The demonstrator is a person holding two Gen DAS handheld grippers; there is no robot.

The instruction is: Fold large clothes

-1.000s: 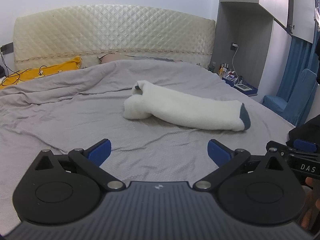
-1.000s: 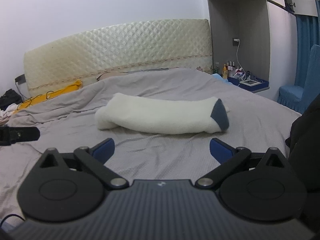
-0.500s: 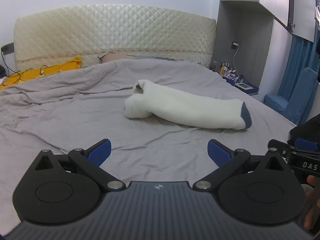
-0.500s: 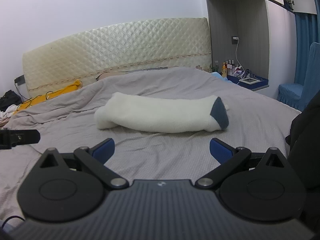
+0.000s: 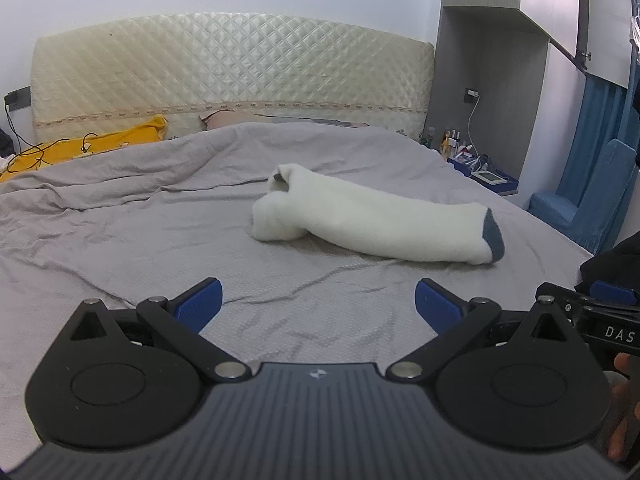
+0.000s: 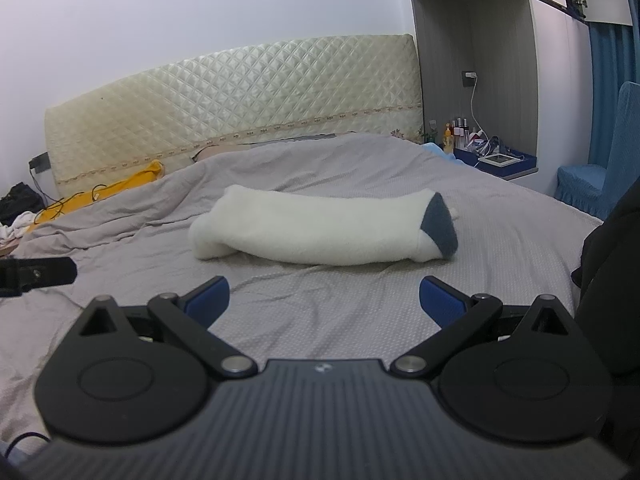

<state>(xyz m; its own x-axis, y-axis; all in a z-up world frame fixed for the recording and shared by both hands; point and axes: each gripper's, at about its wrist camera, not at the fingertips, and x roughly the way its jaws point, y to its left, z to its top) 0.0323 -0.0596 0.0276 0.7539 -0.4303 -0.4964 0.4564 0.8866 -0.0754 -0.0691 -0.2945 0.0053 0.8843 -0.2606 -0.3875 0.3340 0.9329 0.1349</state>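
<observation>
Bed, grey wrinkled sheet (image 5: 140,240): broad bare cloth lies ahead of both grippers and out to the left; its right edge falls away toward a blue-covered chair (image 6: 588,184) and a low blue bedside shelf (image 6: 500,160). A cream quilted headboard (image 5: 232,68) closes the far side, with a yellow cushion (image 5: 100,144) at its left foot.

Left gripper (image 5: 318,300): blue-padded fingers (image 5: 200,302) spread wide, holding nothing, hovering over bare sheet.

Right gripper (image 6: 324,298): blue-padded fingers spread wide, likewise holding nothing; its black body shows at the right edge of the left wrist view.

White fleecy garment with a dark grey end patch (image 5: 372,220), folded into a long roll: lies on the sheet ahead of both grippers (image 6: 320,232), well apart from the fingertips, lengthwise across the view, grey patch toward the right, looser doubled end toward the left.
</observation>
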